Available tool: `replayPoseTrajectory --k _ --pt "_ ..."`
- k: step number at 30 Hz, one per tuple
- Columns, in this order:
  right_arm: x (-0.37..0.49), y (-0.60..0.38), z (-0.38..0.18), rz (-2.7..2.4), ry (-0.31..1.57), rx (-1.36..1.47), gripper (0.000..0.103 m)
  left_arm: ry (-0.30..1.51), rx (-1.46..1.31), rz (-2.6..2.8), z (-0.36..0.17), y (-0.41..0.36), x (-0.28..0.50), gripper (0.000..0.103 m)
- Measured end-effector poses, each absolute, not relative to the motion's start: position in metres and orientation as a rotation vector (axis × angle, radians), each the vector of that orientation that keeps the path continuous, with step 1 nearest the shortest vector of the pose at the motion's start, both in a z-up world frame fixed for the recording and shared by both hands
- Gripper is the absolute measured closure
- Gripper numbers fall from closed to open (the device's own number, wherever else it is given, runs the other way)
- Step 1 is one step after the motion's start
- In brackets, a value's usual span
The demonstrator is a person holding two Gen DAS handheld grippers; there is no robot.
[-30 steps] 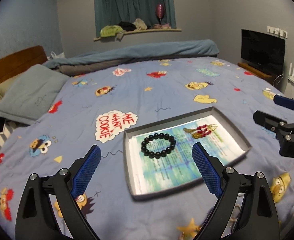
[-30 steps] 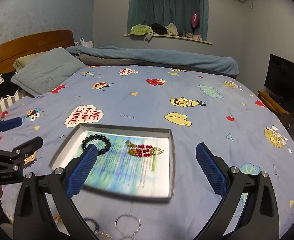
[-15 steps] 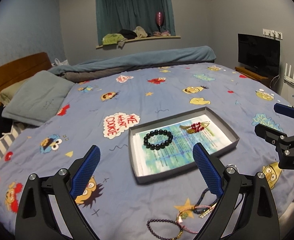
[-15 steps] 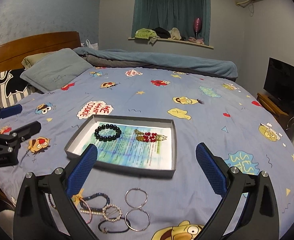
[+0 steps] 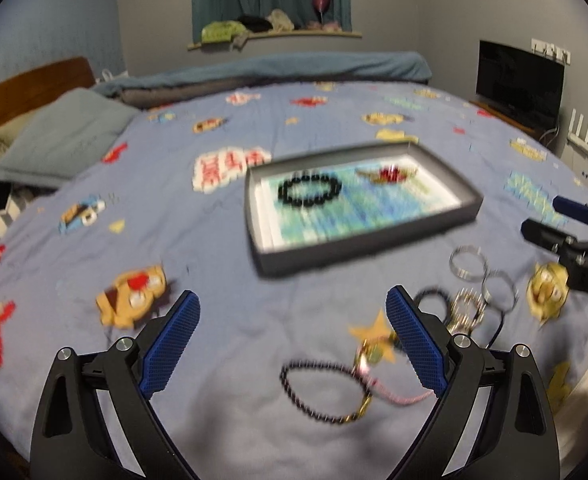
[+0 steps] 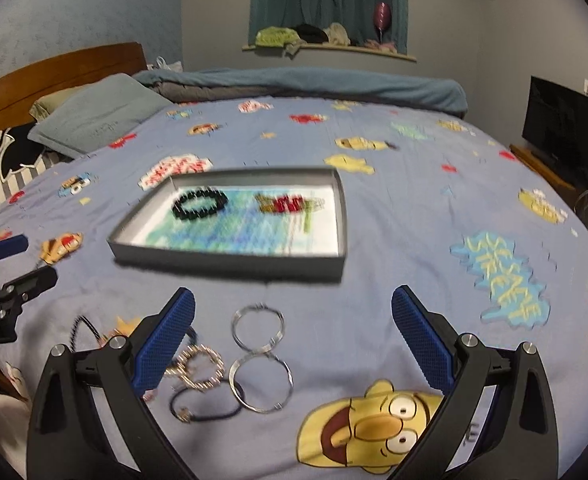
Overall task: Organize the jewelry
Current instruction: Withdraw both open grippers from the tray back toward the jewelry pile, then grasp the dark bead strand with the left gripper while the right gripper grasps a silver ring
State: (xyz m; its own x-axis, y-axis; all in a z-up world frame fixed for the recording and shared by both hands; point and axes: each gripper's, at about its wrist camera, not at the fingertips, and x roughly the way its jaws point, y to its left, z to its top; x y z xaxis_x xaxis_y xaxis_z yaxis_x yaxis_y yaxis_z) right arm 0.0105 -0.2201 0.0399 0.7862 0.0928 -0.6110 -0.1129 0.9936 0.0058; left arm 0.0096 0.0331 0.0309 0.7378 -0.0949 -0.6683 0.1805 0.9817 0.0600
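A grey tray (image 5: pixel 357 250) (image 6: pixel 230 258) lies on the bed and holds a black bead bracelet (image 5: pixel 309 189) (image 6: pixel 200 203) and a red and gold piece (image 5: pixel 389 174) (image 6: pixel 290 203). Loose jewelry lies in front of the tray: a dark bead strand (image 5: pixel 317 390), two silver rings (image 6: pixel 258 358) (image 5: pixel 467 262), a gold chain bracelet (image 6: pixel 196 366) and a dark cord (image 6: pixel 206 406). My left gripper (image 5: pixel 292 344) is open and empty above the dark bead strand. My right gripper (image 6: pixel 292 338) is open and empty above the silver rings.
The bed has a blue cartoon-print sheet (image 6: pixel 413 220). Pillows (image 6: pixel 94 116) and a wooden headboard (image 6: pixel 54 68) are at the far left. A rolled blanket (image 6: pixel 294 84) lies at the far edge. A TV (image 6: pixel 565 136) stands on the right.
Both grippers have pulled back from the tray and dipped down toward the loose jewelry at the near edge of the bed. Both stay open and empty.
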Motion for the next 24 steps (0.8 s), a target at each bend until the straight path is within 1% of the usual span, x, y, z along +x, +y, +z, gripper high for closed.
replayPoseTrajectory --k 4,13,16,17,19,20,21,22,23,24 --pt "0.012 -0.227 0.018 0.098 0.695 -0.016 0.006 0.785 0.132 -0.145 0.003 0.039 0.009 0.009" --pt "0.005 -0.228 -0.009 0.12 0.728 -0.043 0.006 0.849 0.131 -0.17 -0.027 0.056 0.007 0.009" --pt "0.003 -0.227 -0.016 0.141 0.742 -0.06 0.007 0.85 0.142 -0.188 -0.031 0.057 0.006 0.011" --pt "0.003 -0.228 -0.018 0.145 0.747 -0.062 0.01 0.855 0.149 -0.189 -0.033 0.057 0.006 0.012" --pt "0.003 -0.231 -0.018 0.15 0.745 -0.052 0.012 0.853 0.151 -0.202 -0.033 0.056 0.004 0.015" --pt "0.003 -0.232 -0.019 0.15 0.753 -0.048 0.019 0.848 0.143 -0.218 -0.033 0.056 0.003 0.019" --pt "0.003 -0.234 -0.019 0.152 0.757 -0.044 0.025 0.857 0.145 -0.229 -0.034 0.054 0.003 0.026" --pt "0.003 -0.236 -0.019 0.155 0.757 -0.038 0.027 0.864 0.153 -0.236 -0.035 0.053 0.003 0.03" --pt "0.002 -0.236 -0.019 0.16 0.762 -0.039 0.032 0.866 0.164 -0.247 -0.035 0.05 0.002 0.039" --pt "0.002 -0.236 -0.02 0.168 0.771 -0.044 0.038 0.868 0.171 -0.254 -0.036 0.048 0.001 0.045"
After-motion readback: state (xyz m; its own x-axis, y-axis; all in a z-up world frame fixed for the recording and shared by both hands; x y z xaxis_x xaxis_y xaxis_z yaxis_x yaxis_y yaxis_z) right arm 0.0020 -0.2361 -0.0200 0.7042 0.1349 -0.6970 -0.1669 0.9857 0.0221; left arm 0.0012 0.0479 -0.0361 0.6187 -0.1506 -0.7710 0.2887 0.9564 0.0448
